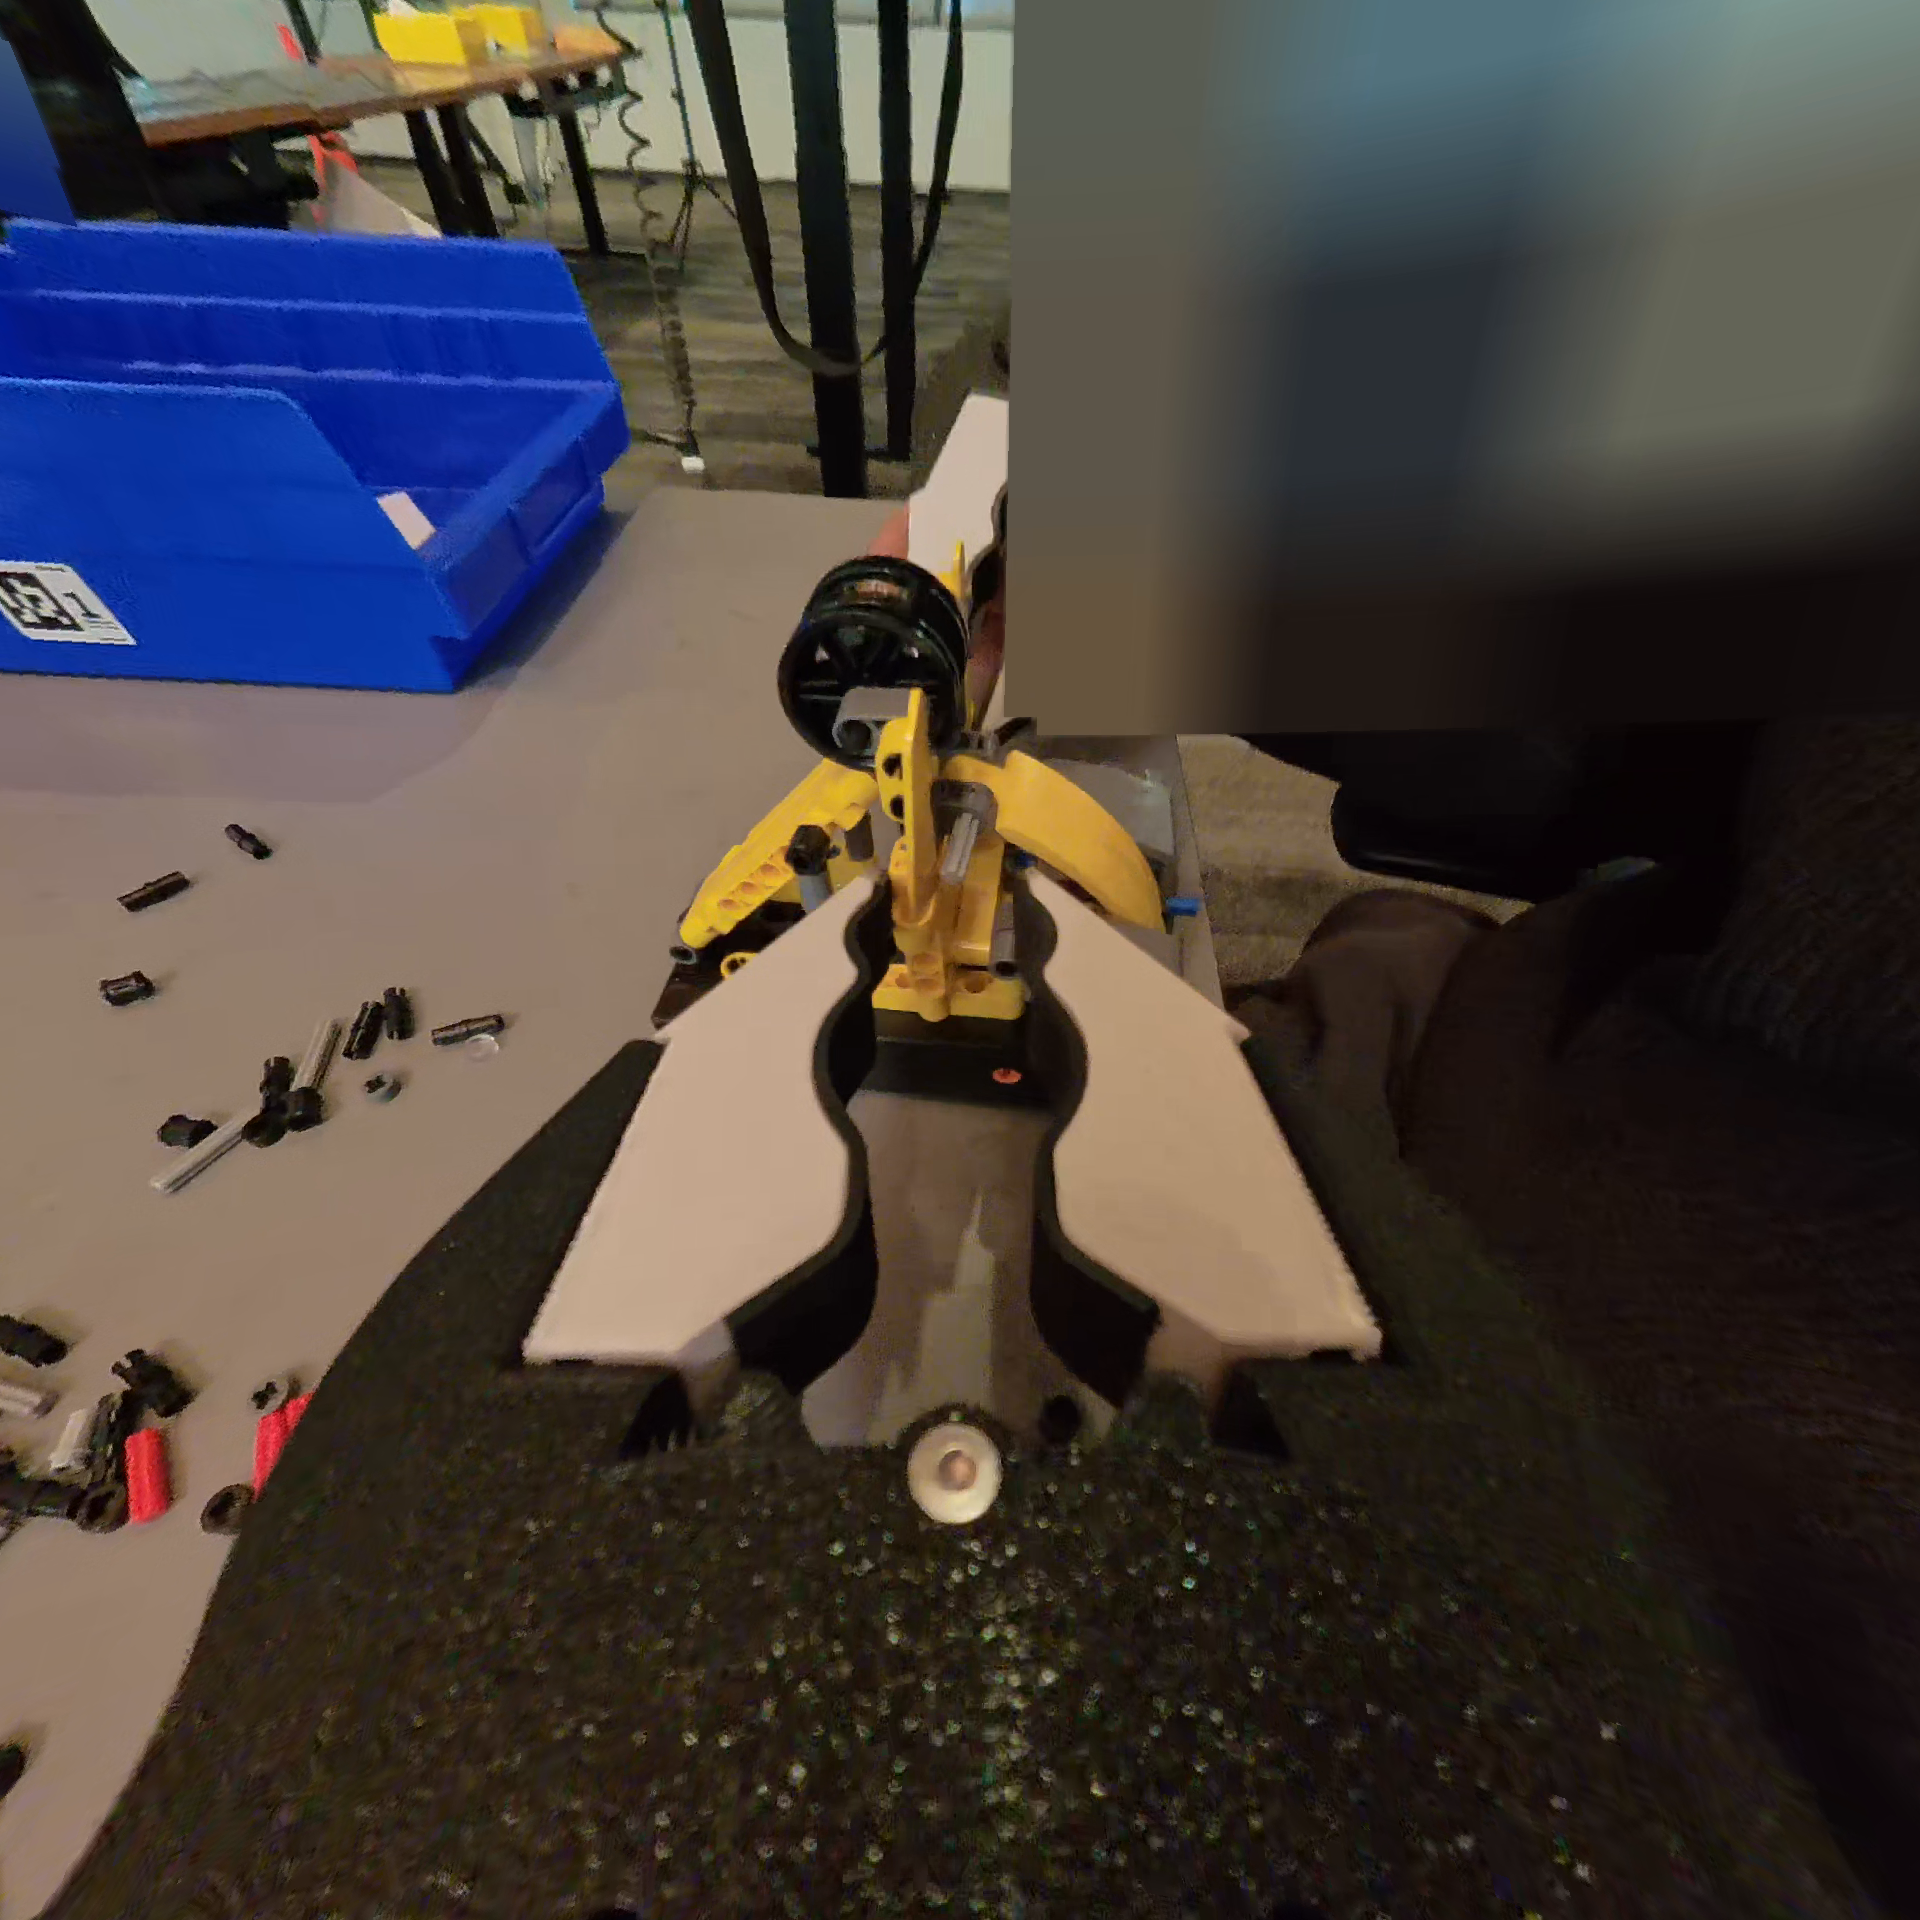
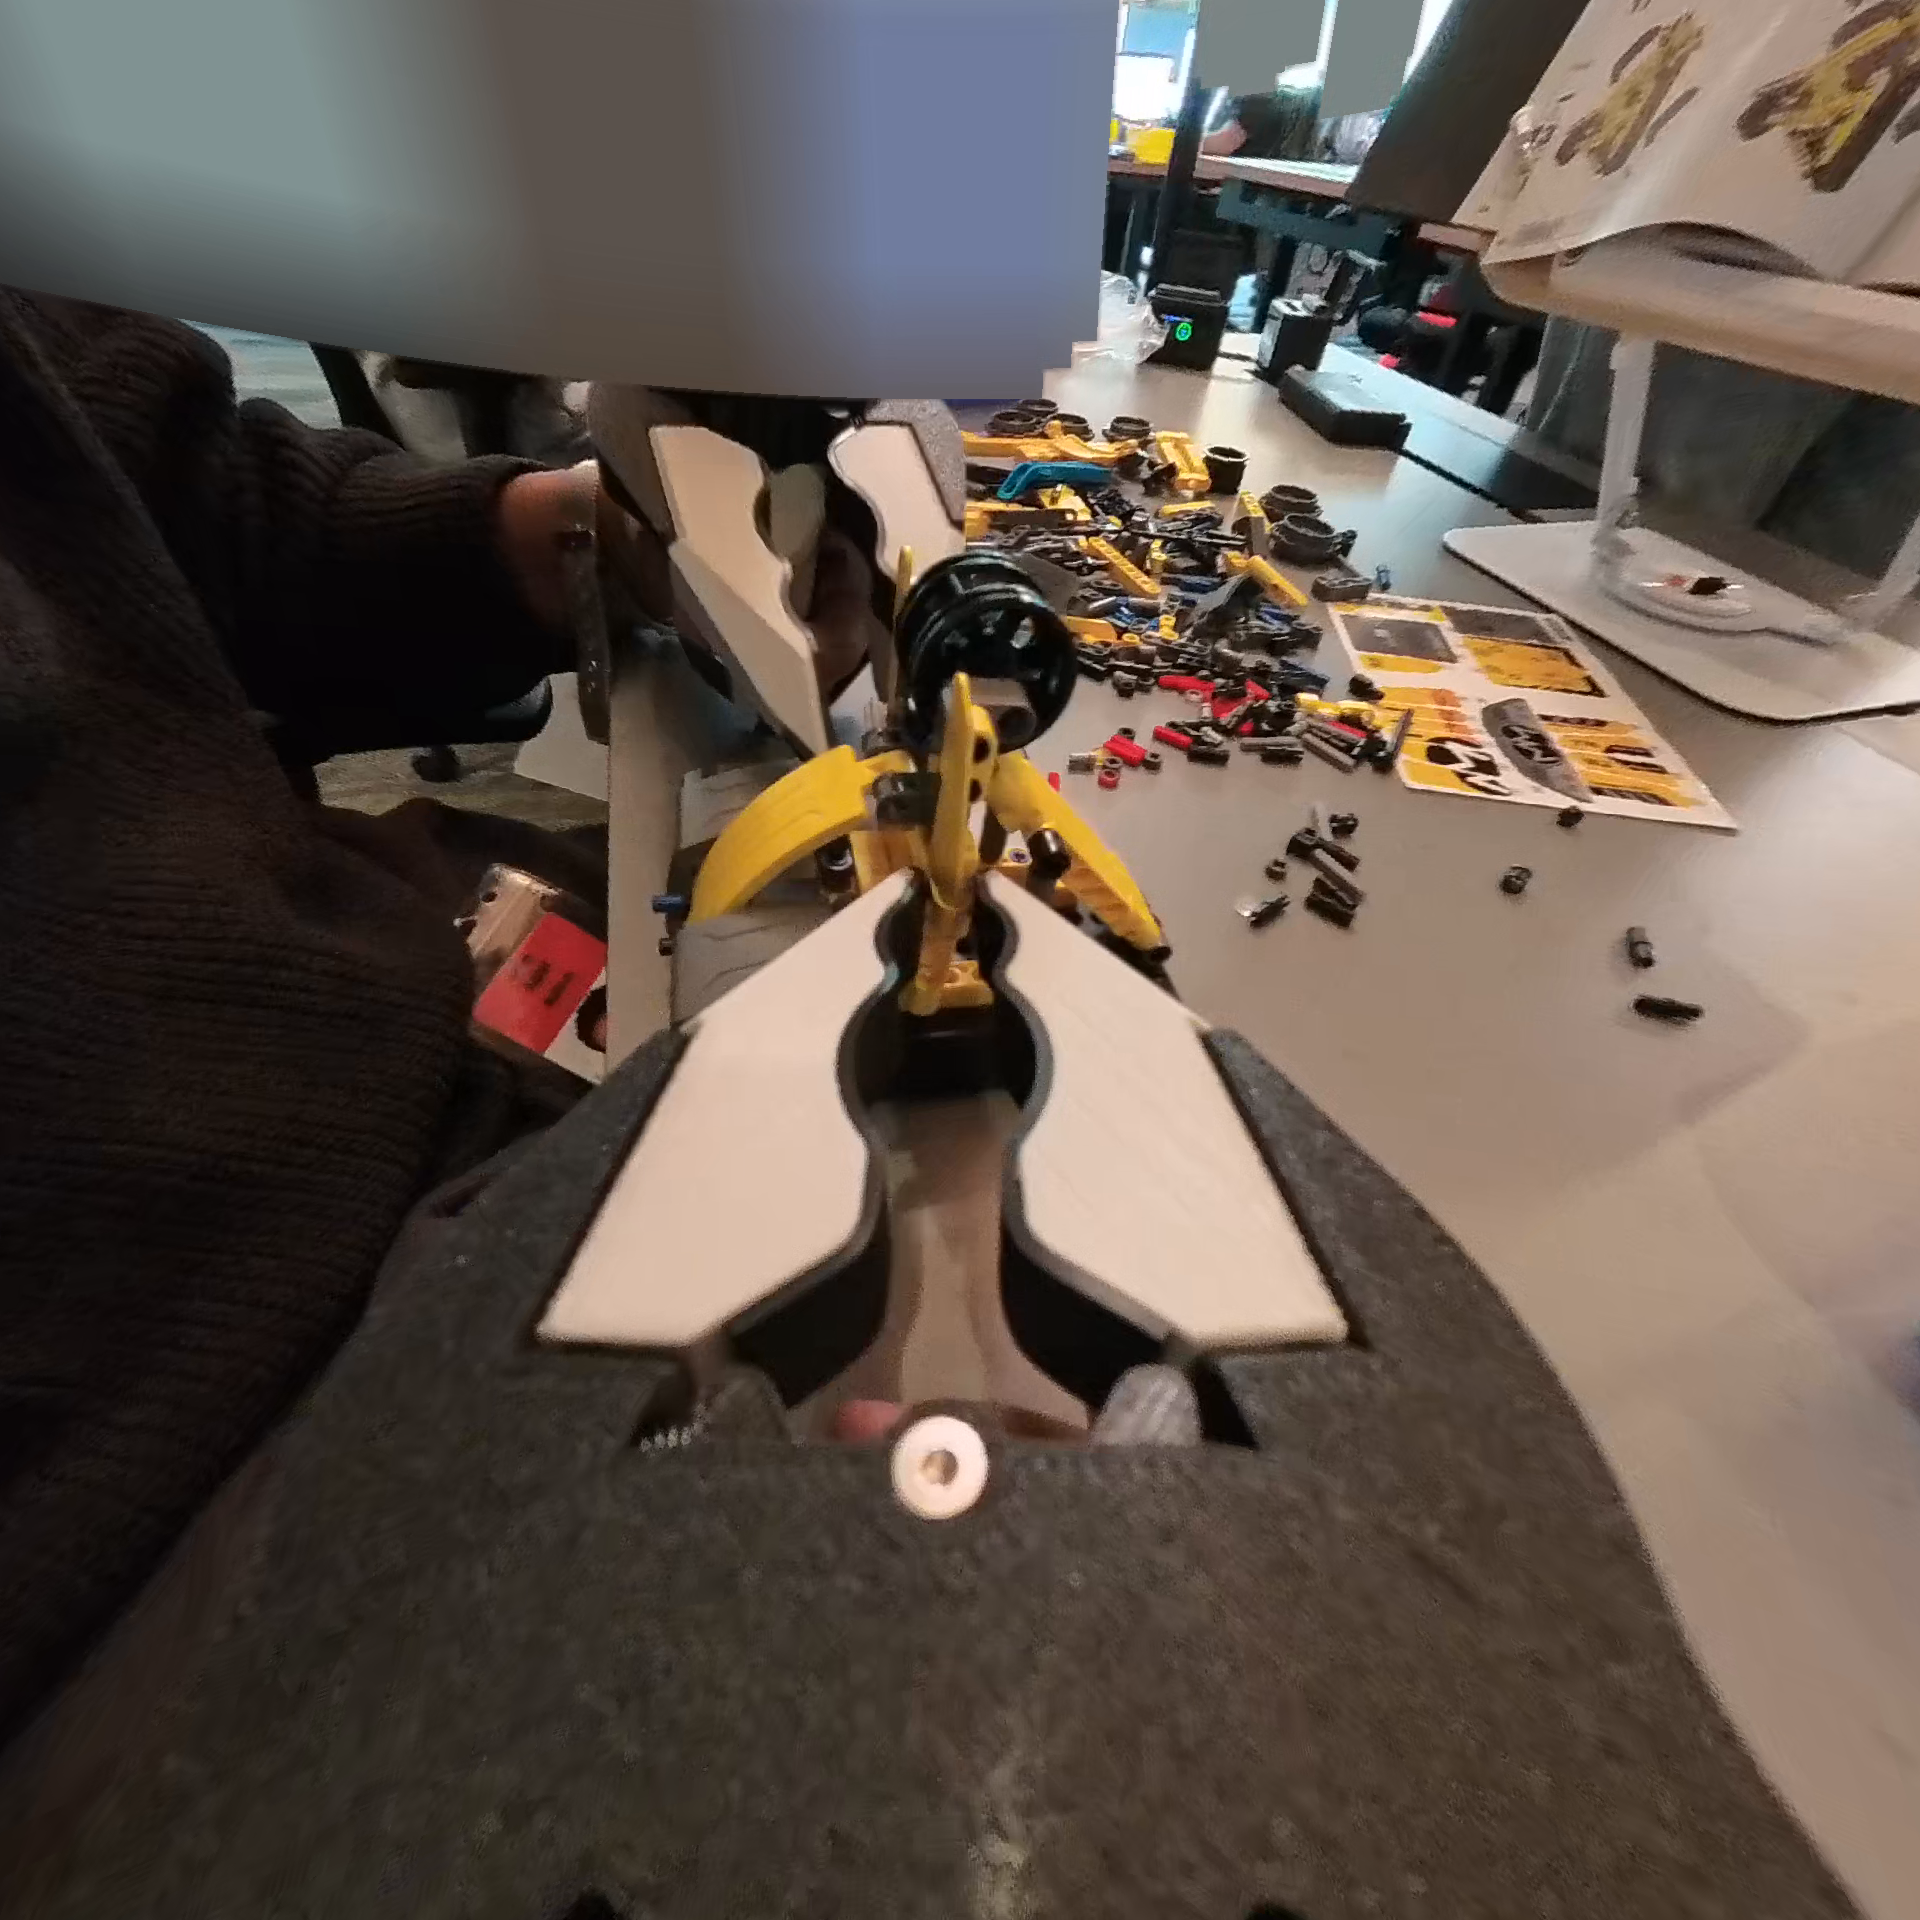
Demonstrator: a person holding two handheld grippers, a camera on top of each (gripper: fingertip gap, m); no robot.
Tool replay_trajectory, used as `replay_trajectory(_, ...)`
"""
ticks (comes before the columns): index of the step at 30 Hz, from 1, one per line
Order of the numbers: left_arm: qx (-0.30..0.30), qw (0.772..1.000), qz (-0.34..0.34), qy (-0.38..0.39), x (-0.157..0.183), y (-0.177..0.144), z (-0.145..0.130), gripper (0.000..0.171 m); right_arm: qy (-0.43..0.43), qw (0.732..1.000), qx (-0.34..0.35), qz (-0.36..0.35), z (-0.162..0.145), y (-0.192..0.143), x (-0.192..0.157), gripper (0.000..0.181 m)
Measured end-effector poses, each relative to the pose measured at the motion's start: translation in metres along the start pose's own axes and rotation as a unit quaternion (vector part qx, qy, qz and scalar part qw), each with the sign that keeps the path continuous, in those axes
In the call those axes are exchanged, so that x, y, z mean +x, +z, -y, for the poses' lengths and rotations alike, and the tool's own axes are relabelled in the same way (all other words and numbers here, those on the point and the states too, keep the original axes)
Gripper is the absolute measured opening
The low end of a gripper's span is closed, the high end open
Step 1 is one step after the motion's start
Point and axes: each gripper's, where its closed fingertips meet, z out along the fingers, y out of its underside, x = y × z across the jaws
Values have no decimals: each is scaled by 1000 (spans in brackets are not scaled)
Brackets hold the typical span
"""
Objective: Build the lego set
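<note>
the yellow brick model (image 1: 940, 862), a half-built thing of yellow beams and curved panels with a black wheel (image 1: 873, 649) on top, stands at the near edge of the grey table (image 1: 582, 665) and is pinched from two sides. the left gripper (image 1: 945, 914) has its white fingers (image 1: 769, 1049) closed in on the model's lower yellow upright, and the right gripper (image 2: 948, 904) clamps the same yellow upright from the opposite side, its fingers (image 2: 1101, 1049) drawn almost together around the thin part. in each view the wheel (image 2: 987, 644) rises just above the tips, tilted on its axle

the left wrist view alone shows the table's other end: loose black pins and grey axles (image 1: 275, 1081) scattered to the left of the model, a few red connectors (image 1: 145, 1475) near the lower edge, and a blue bin (image 1: 312, 457) farther back with a square coded sticker on its front. only a sliver of the right gripper peeks out behind the wheel there

the right wrist view alone shows the left gripper (image 2: 821, 665) whole, farther off, coming in from behind the model with a hand (image 2: 551, 540) in a dark knitted sleeve (image 2: 208, 831) on it. past the model lies a big heap of yellow, black and blue bricks (image 2: 1153, 551), then a sticker sheet (image 2: 1507, 707) flat on the table, a small knot of black pins (image 2: 1320, 873) nearer, and a white stand (image 2: 1662, 623) holding an open printed booklet (image 2: 1714, 156) at the upper right
</note>
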Motion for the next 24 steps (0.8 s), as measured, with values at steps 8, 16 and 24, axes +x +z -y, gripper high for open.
replay_trajectory(8, -4, 1000, 9, -3, -3, 1, -1, 12, 45, 998, 1, 42, 0, 2, 0, 8)
replay_trajectory(16, -4, 1000, 17, 9, -2, 1, -1, 14, 36, 999, 0, 26, 0, 2, 2, 9)
replay_trajectory(24, -6, 999, 28, 22, -2, 2, -1, 14, 3, 999, -4, -44, 0, 4, 18, 11)
